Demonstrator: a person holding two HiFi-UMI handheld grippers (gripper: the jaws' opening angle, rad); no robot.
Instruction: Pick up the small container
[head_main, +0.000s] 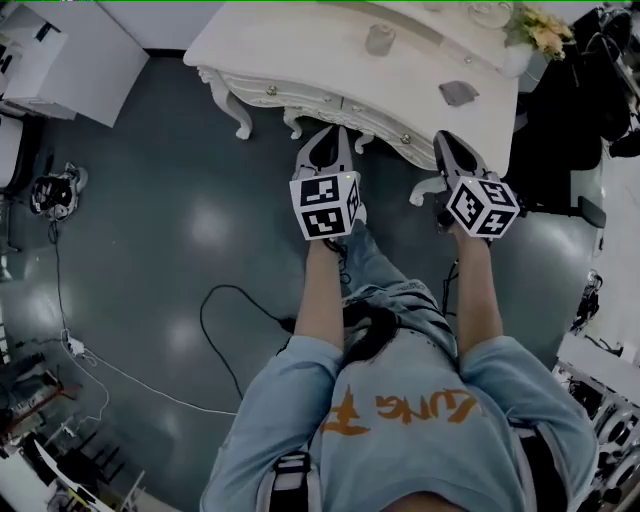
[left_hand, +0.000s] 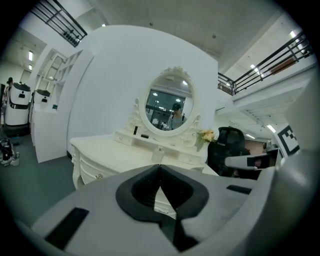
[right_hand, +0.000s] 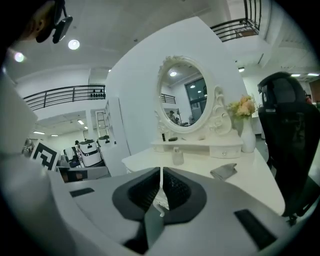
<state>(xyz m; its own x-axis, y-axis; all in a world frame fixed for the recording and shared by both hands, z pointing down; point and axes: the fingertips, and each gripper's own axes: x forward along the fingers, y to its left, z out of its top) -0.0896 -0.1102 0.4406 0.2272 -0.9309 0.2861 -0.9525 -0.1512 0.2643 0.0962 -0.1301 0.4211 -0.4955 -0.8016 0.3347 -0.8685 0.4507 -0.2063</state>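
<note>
Dark floor (head_main: 150, 200) spreads under a white dressing table (head_main: 300, 50) on the far side, with an oval mirror (right_hand: 185, 95) at its back. A black chair (right_hand: 287, 125) stands right of the table. Near the table's front edge the left gripper (head_main: 328, 137) and right gripper (head_main: 447, 142) are held side by side, both aimed at the table. Each has its jaws pressed together with nothing between them. A vase of flowers (right_hand: 245, 130) sits at the table's far right, and a grey cloth (head_main: 458, 93) lies on the near right part. The small container (head_main: 379, 38) stands upright mid-table, left of the cloth and well apart from both grippers.
</note>
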